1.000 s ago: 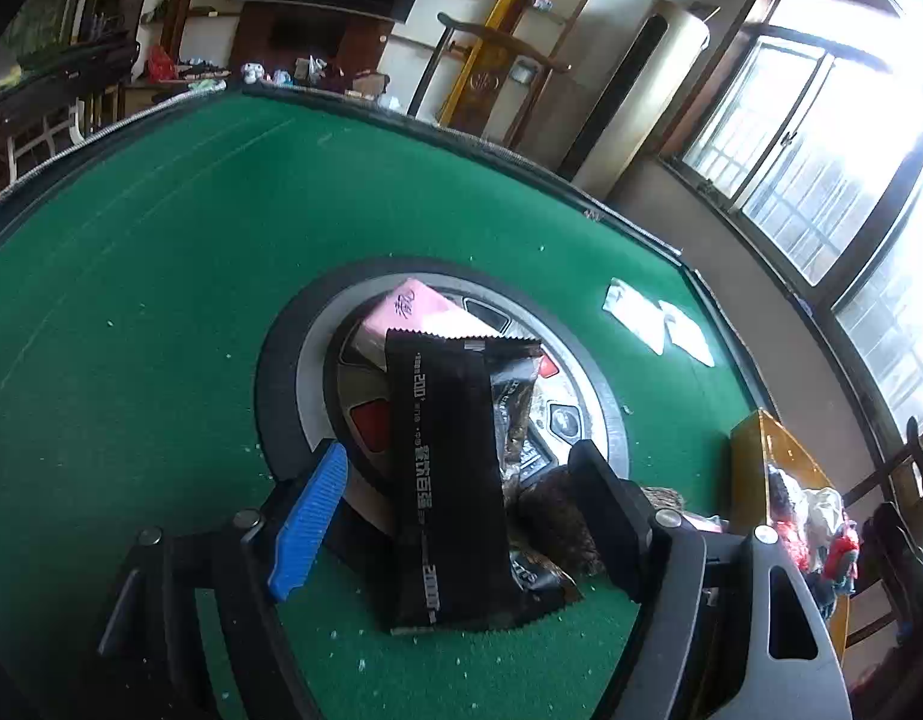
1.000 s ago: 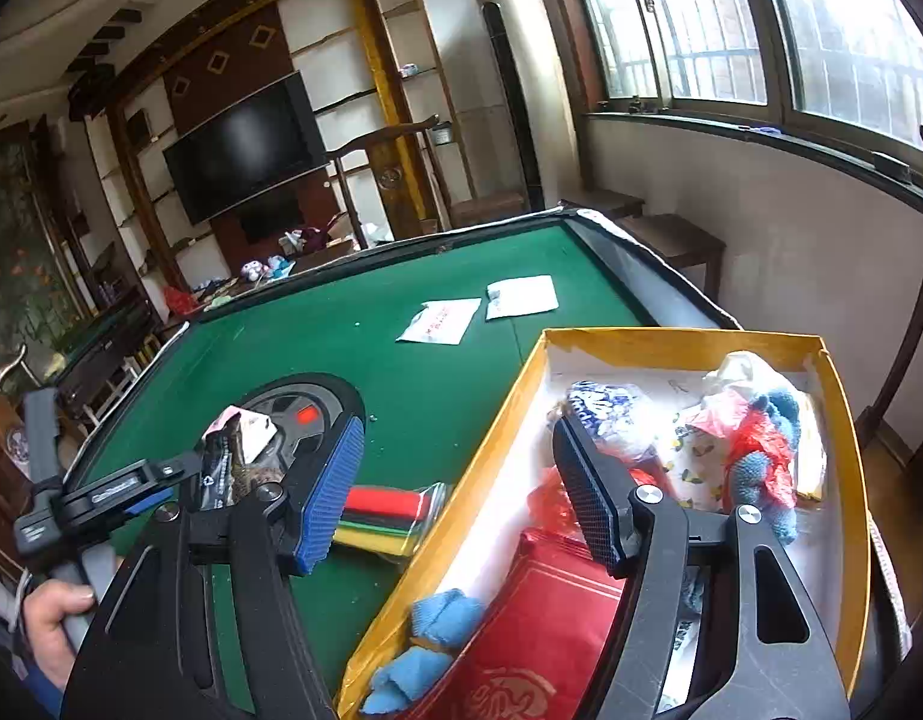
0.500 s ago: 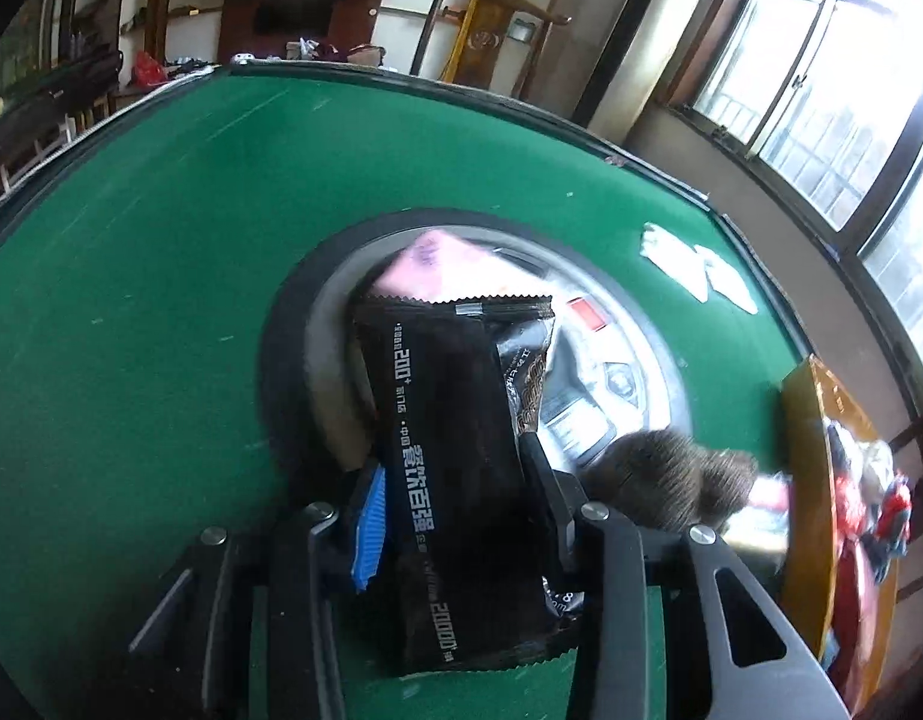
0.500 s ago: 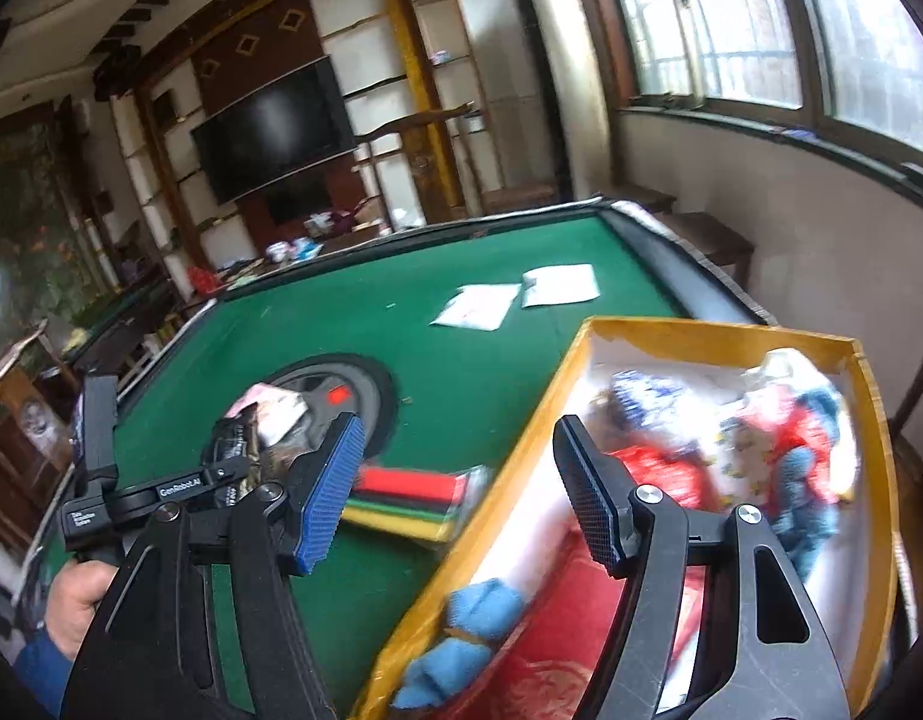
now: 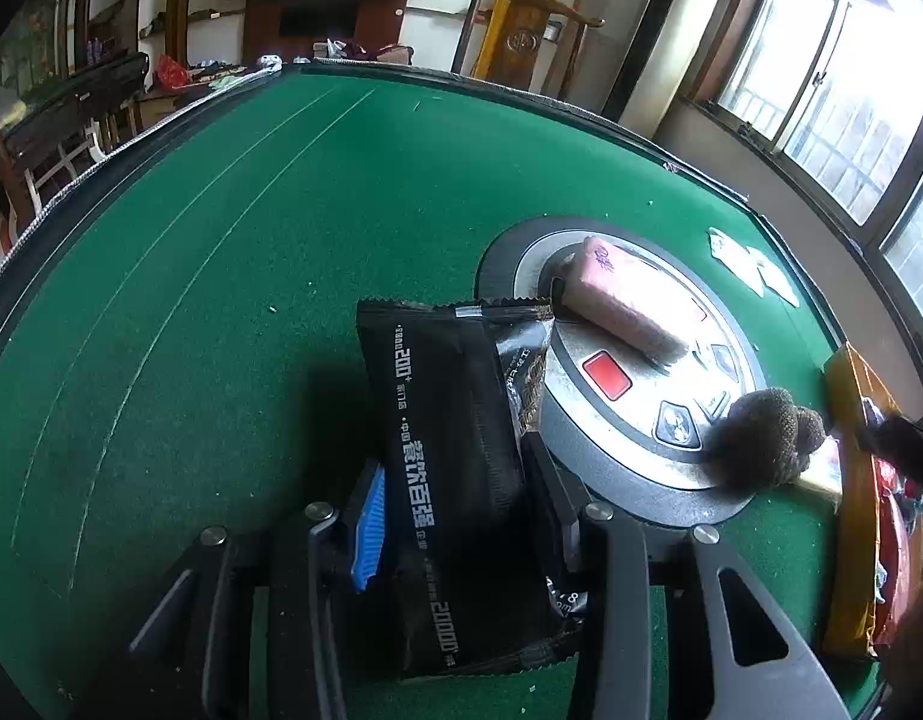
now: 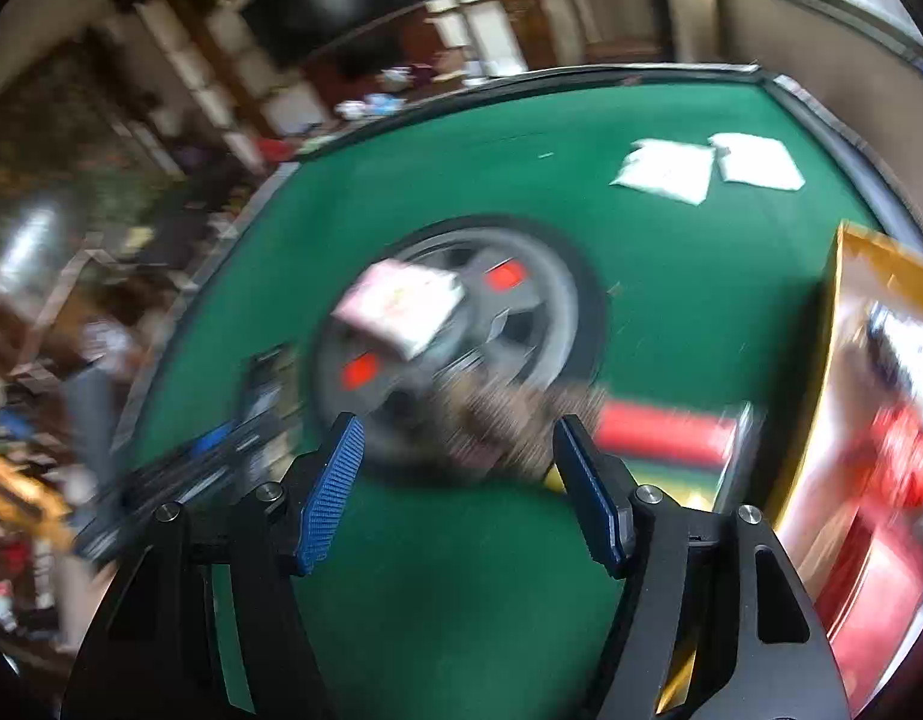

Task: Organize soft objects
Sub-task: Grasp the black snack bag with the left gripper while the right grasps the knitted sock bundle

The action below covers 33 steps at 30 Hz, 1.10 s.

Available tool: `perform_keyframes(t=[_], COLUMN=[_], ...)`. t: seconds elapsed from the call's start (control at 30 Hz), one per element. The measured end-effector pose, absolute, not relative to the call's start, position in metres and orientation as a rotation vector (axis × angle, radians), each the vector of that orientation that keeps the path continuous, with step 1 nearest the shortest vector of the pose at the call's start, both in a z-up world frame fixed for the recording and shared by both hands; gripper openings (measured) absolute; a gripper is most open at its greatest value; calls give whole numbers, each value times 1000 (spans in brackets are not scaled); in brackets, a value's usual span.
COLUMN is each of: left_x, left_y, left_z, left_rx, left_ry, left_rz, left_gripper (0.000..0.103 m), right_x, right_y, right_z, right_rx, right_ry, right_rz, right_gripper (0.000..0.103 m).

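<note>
Left gripper [image 5: 455, 516]: jaws opening slightly, pads pressed on the black packet [image 5: 455, 450].
Right gripper [image 6: 461, 486]: jaws apart, nothing held; brown fuzzy object [image 6: 497, 420] at 12 o'clock.

Blurred green table [image 6: 671, 252], brown furry object [image 6: 503, 420]

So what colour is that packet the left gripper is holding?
Black, with white printed lettering. The packet shows best in the left wrist view, between the left gripper.
</note>
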<state>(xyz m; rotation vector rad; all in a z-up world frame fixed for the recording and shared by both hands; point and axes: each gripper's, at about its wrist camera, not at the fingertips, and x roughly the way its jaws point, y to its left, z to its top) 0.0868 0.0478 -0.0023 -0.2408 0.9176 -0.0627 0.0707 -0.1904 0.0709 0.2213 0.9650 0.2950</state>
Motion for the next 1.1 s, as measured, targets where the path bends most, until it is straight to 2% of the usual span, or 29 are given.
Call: perform_keyframes(t=[0.1,0.17,0.4,0.6,0.77,0.87,1.1], left_x=[87,89,89,88,86,86,86], left_y=[53,53,55,55,51,50,45], left_z=[-2,-2,-1,-1,-1,-1,-1], left_rx=[-273,-283,-295,-283,-266,-258,-223], left_ry=[921,923,926,919,914,912,904], left_rz=[-73,-77,-72,-69,-63,-61,-49], left_gripper=[42,42,42,42,43,43,43], right_x=[105,114,66,44,62,72,62], right_y=[-187,-191,-159,-133,-138,-133,-137], right_z=[50,38,26,50,41,25,14], right_rx=[181,217,306,-26,145,138,108], right_ry=[1061,1056,1235,1033,1038,1061,961], right_rz=[242,246,521,328,293,255,249], right_gripper=[66,66,67,66,67,66,65])
